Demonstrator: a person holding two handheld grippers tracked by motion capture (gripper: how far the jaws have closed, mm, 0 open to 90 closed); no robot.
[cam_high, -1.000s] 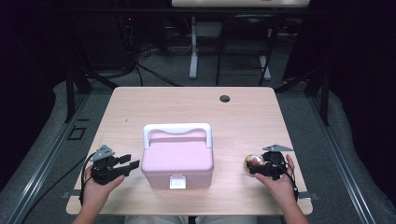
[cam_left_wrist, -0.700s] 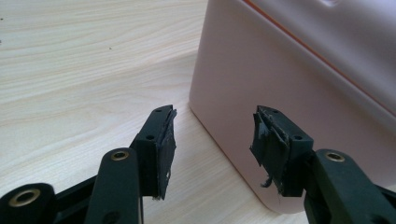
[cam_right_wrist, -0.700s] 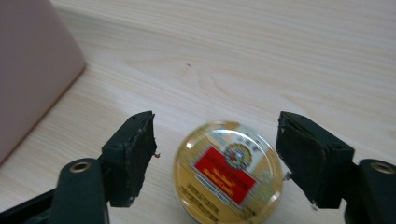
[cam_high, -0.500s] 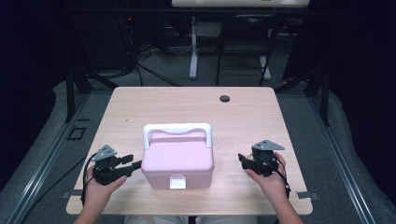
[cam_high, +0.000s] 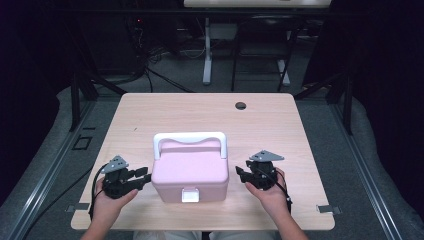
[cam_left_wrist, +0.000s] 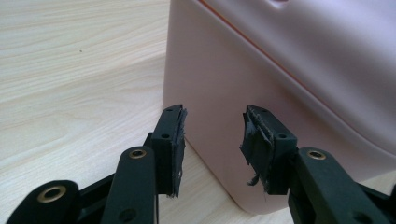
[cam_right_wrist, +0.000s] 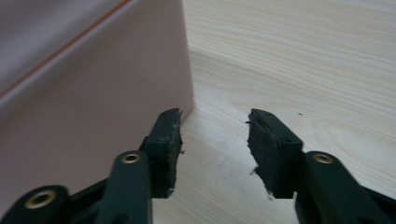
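A pink lidded box (cam_high: 189, 170) with a white handle (cam_high: 190, 137) and a white front latch (cam_high: 190, 195) stands near the table's front edge. My left gripper (cam_high: 145, 176) lies level at the box's left side and points at it. Its jaws (cam_left_wrist: 212, 140) have just been closing; they stand apart with nothing between the pads, the box wall (cam_left_wrist: 280, 70) right ahead. My right gripper (cam_high: 239, 172) points at the box's right side. Its jaws (cam_right_wrist: 212, 140) have also been closing and stand apart over bare wood, with the box (cam_right_wrist: 84, 84) to their left.
The light wooden table (cam_high: 200, 110) has a dark round cable hole (cam_high: 240, 105) near its far edge. Bare wood stretches behind the box. Cables trail from both grippers over the front edge. Dark floor with stands and cables surrounds the table.
My right hand has moved left toward the box and its jaws have narrowed. The left hand has stayed in place, its jaws slightly narrower. The box has not moved.
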